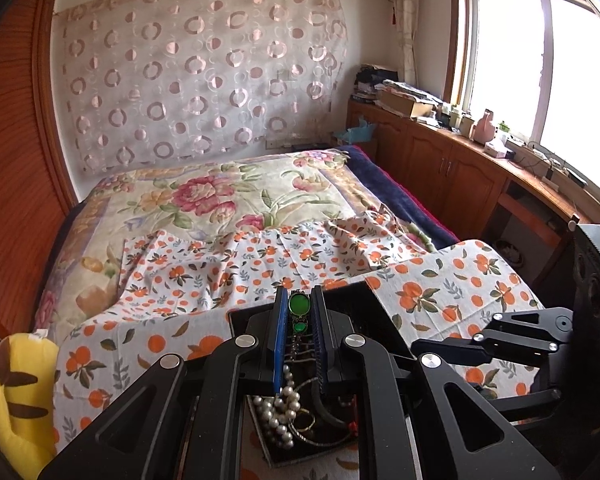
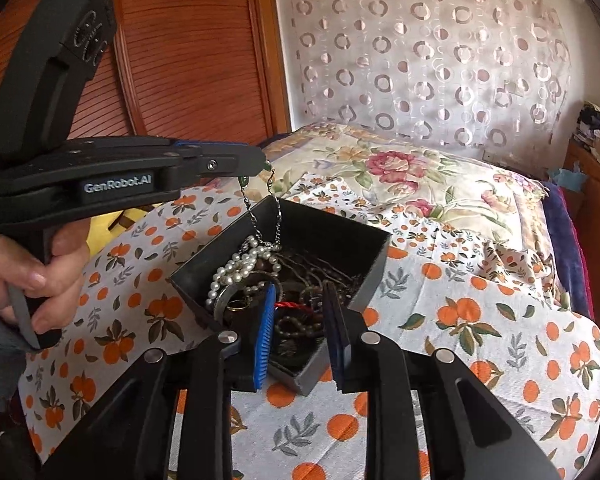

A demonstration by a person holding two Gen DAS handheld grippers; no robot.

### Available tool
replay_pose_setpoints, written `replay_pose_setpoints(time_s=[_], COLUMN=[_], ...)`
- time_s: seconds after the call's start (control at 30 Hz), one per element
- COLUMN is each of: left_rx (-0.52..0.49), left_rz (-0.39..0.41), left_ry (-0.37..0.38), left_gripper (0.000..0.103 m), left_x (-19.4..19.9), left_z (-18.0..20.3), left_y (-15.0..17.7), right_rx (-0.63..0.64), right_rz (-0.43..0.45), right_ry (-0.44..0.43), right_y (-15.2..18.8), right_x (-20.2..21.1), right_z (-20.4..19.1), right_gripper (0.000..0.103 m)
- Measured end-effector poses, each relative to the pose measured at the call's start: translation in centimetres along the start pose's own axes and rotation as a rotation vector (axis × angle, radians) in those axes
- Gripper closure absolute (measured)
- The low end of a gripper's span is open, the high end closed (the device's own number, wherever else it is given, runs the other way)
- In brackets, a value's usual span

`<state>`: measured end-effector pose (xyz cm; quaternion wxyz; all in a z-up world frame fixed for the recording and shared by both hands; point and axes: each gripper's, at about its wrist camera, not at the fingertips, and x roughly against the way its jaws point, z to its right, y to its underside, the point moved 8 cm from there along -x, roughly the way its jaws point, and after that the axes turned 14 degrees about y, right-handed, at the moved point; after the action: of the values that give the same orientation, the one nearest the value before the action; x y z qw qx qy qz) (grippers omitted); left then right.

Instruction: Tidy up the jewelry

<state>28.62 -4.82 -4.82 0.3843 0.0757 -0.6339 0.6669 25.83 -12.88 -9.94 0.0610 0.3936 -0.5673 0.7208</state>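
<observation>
A black open box [image 2: 374,254] on the orange-print cloth holds tangled jewelry: a white pearl string [image 2: 236,266], dark bead strands and a red cord. My left gripper [image 1: 299,304] is shut on a green-stone necklace [image 1: 299,303] and holds it above the box; its chain [image 2: 260,220] hangs down to the pearls. The left gripper also shows in the right wrist view [image 2: 256,168]. My right gripper [image 2: 300,312] is open and empty, its fingers over the box's near corner. The pearls also show in the left wrist view [image 1: 282,408].
The orange-print cloth [image 2: 480,320] covers the near end of a bed with a floral blanket [image 1: 236,196]. A yellow plush toy [image 1: 18,392] lies at the left edge. Wooden cabinets [image 1: 452,160] with clutter run under the window on the right.
</observation>
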Motion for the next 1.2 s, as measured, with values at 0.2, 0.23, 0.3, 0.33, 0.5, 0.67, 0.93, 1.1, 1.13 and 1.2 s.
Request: replay_pose_setpoints(time_s=[0.2, 0.23, 0.3, 0.33, 0.5, 0.67, 0.93, 1.1, 1.13, 1.2], left_rx=[0.001, 0.002, 0.004, 0.005, 0.011, 0.019, 0.056, 0.083, 0.088, 0.101], left_rz=[0.000, 0.001, 0.004, 0.004, 0.013, 0.024, 0.062, 0.062, 0.062, 0.064], left_ry=[-0.006, -0.008, -0.010, -0.013, -0.024, -0.045, -0.100, -0.113, -0.113, -0.117], left_gripper=[0.092, 0.092, 0.092, 0.092, 0.072, 0.055, 0.012, 0.008, 0.008, 0.008], left_x=[-0.5, -0.5, -0.6, -0.6, -0.2, 1.0, 4.4, 6.3, 6.6, 7.4], left_z=[-0.3, -0.4, -0.6, -0.6, -0.7, -0.9, -1.3, -1.0, -0.9, -0.8], left_y=[-0.5, -0.6, -0.7, -0.7, -0.4, 0.4, 2.3, 4.4, 4.8, 5.8], right_rx=[-0.013, -0.013, -0.011, -0.013, -0.015, -0.007, -0.014, -0.046, -0.054, -0.071], right_rz=[-0.001, -0.001, -0.001, -0.001, 0.003, 0.007, 0.030, 0.054, 0.059, 0.069], right_ry=[0.012, 0.012, 0.014, 0.014, 0.018, 0.032, 0.072, 0.114, 0.121, 0.136], right_y=[-0.1, -0.1, -0.1, -0.1, -0.2, -0.3, 0.0, 0.7, 0.9, 1.3], right_x=[0.0, 0.0, 0.0, 0.0, 0.2, 0.7, 2.7, 4.5, 4.8, 5.7], right_z=[0.5, 0.5, 0.5, 0.5, 0.7, 0.5, 0.2, 0.4, 0.4, 0.5], right_gripper=[0.077, 0.077, 0.077, 0.077, 0.077, 0.077, 0.060, 0.028, 0.019, 0.009])
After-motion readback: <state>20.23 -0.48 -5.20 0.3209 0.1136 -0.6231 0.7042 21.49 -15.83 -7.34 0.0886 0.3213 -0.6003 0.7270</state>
